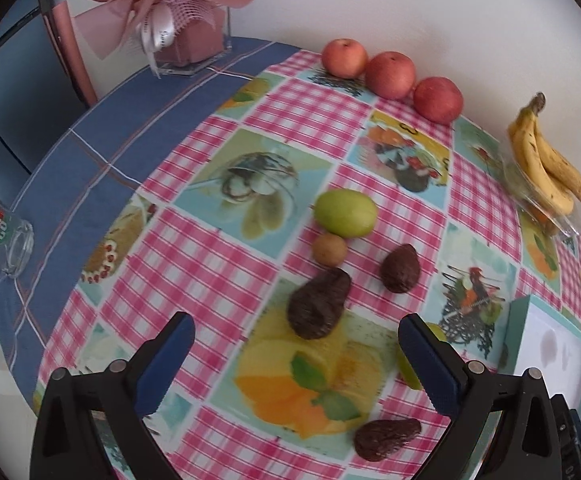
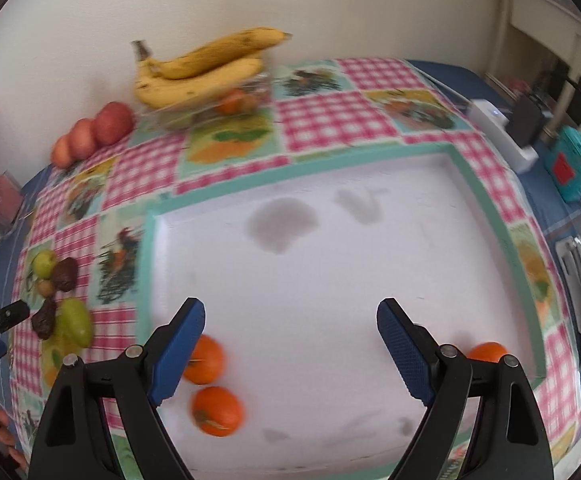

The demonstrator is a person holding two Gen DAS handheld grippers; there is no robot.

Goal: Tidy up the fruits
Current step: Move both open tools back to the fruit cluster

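My left gripper (image 1: 296, 354) is open and empty above a dark avocado (image 1: 318, 304). Beyond it lie a small brown fruit (image 1: 329, 249), a green fruit (image 1: 345, 212) and a second avocado (image 1: 401, 268). A third avocado (image 1: 386, 438) lies near the front, and a green fruit (image 1: 408, 364) is half hidden behind the right finger. Three red apples (image 1: 390, 74) line the wall. My right gripper (image 2: 290, 350) is open and empty over a white tray (image 2: 330, 280) with a teal rim. Three oranges lie in the tray (image 2: 204, 360), (image 2: 217, 410), (image 2: 486, 352).
Bananas (image 2: 206, 68) rest on a clear container (image 2: 226, 108) by the wall, also in the left view (image 1: 546, 164). A glass mug (image 1: 2, 240) lies at the left edge. A pink gift bouquet (image 1: 170, 20) stands at the back left. A white power strip (image 2: 502, 132) lies right of the tray.
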